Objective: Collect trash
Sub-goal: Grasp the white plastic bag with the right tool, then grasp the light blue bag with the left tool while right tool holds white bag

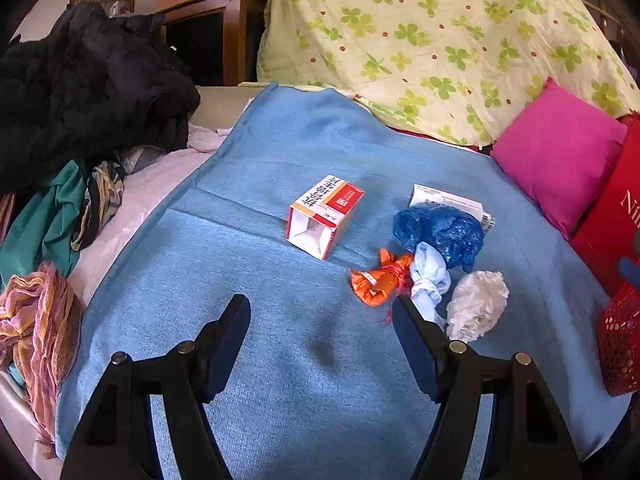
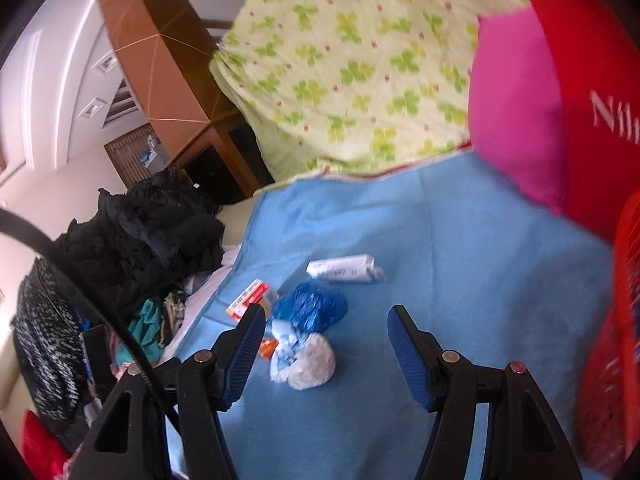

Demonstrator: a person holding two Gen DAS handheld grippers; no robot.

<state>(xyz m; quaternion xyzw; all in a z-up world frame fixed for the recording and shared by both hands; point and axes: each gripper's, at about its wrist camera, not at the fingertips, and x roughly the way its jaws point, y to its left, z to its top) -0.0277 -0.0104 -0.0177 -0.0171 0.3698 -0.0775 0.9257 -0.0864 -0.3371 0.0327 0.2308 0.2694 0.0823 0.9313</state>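
Observation:
Trash lies on a blue blanket (image 1: 280, 160): an open red-and-white carton (image 1: 324, 216), a flat white box (image 1: 448, 202), a crumpled blue plastic bag (image 1: 440, 234), an orange wrapper (image 1: 378, 284), a knotted pale-blue scrap (image 1: 430, 280) and a white tissue wad (image 1: 476, 304). My left gripper (image 1: 322, 312) is open above the blanket, its right finger beside the orange wrapper, nothing between the jaws. My right gripper (image 2: 326, 320) is open; the blue bag (image 2: 314, 308) and tissue wad (image 2: 314, 362) lie just beyond and between its fingers, untouched. The carton (image 2: 250, 298) and white box (image 2: 344, 268) lie farther off.
A red mesh basket (image 1: 620, 344) stands at the blanket's right edge, beside a red bag (image 1: 608, 216) and a pink cushion (image 1: 560, 152). A clover-print sheet (image 1: 440, 40) drapes behind. Black clothes (image 1: 80, 92) and other garments (image 1: 44, 320) pile on the left.

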